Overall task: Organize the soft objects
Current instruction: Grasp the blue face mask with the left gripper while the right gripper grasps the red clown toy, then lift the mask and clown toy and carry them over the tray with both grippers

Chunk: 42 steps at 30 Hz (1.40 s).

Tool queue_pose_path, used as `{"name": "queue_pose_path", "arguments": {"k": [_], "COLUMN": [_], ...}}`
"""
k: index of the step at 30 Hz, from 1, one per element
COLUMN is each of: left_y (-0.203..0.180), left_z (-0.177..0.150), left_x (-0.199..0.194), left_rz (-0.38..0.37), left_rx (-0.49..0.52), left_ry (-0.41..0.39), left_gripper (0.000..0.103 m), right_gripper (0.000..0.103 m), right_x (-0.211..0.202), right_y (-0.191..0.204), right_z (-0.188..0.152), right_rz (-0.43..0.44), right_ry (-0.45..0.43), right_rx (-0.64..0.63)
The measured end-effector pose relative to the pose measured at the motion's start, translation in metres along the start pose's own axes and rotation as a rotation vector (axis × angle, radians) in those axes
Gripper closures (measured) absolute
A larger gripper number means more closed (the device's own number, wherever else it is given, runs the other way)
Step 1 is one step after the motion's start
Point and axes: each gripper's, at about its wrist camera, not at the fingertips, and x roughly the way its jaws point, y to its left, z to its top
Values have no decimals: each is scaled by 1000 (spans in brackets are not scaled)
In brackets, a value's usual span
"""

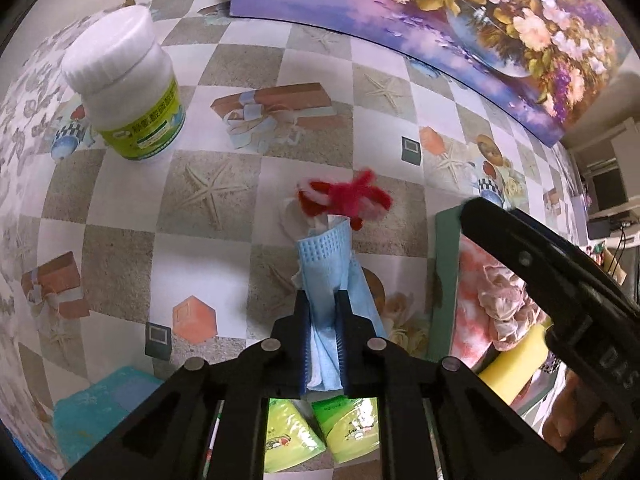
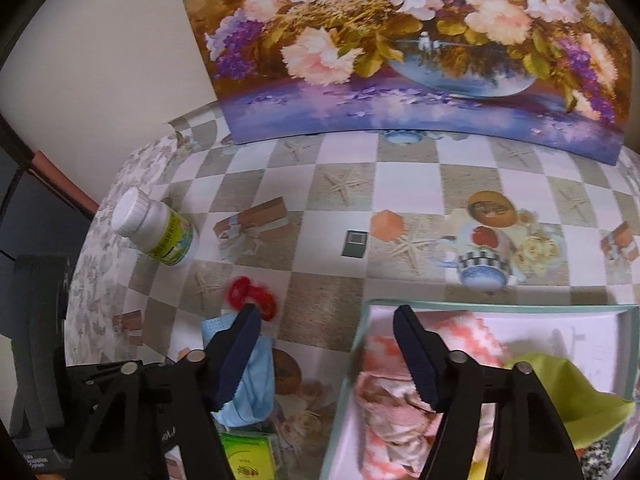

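Left gripper (image 1: pixel 322 300): bottom centre of the left view, jaws closed tight on the mask.
Mask (image 1: pixel 326 264): pale blue, folded, pinched between the left fingers, its free end toward the red fluff; in the right view it shows at lower left, behind the right gripper's left finger.
Right gripper (image 2: pixel 326 320): bottom of the right view, jaws apart with nothing between them, one finger over the mask, the other over the box's near corner.
Packets (image 1: pixel 320 432): two yellow-green packs at the bottom edge of the left view, seen through the gripper frame.
Box (image 2: pixel 496 307): teal-rimmed, white inside, lower right of the right view.
Box contents: a pink-and-white cloth (image 2: pixel 396 408) bunched at its left side, a lime-green cloth (image 2: pixel 568 396) at its right; a yellow sponge (image 1: pixel 516 364) shows in the left view.
Red fluff (image 1: pixel 348 196): fuzzy red and white piece on the table just beyond the mask, mid-frame in the left view.
Teal cloth (image 1: pixel 100 412): lower left corner of the left view.
Jar (image 1: pixel 128 84): white lid, green label, upright at upper left.
Table (image 2: pixel 404 184): checked oilcloth with starfish and gift prints.
Painting (image 2: pixel 400 40): flowers in a blue bowl, propped at the table's far edge, top of frame.
Wall (image 2: pixel 100 40): plain cream, upper left of the right view.
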Motion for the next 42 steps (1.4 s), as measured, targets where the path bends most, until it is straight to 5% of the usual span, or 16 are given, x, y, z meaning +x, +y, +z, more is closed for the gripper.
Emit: {"name": "queue_pose_path", "arguments": {"k": [12,42], "left_y": [6,1], "left_z": [2,7], "left_x": [-1,26], "left_rz": [23,108], "left_rx": [-30,-57], "left_ry": [-17,25], "left_gripper": [91,90], "right_gripper": [48,78], "right_x": [31,65], "right_y": [16,25], "right_z": [0,-14], "right_rz": [103,128], "right_ry": [31,128], "right_rx": [-5,-32]}}
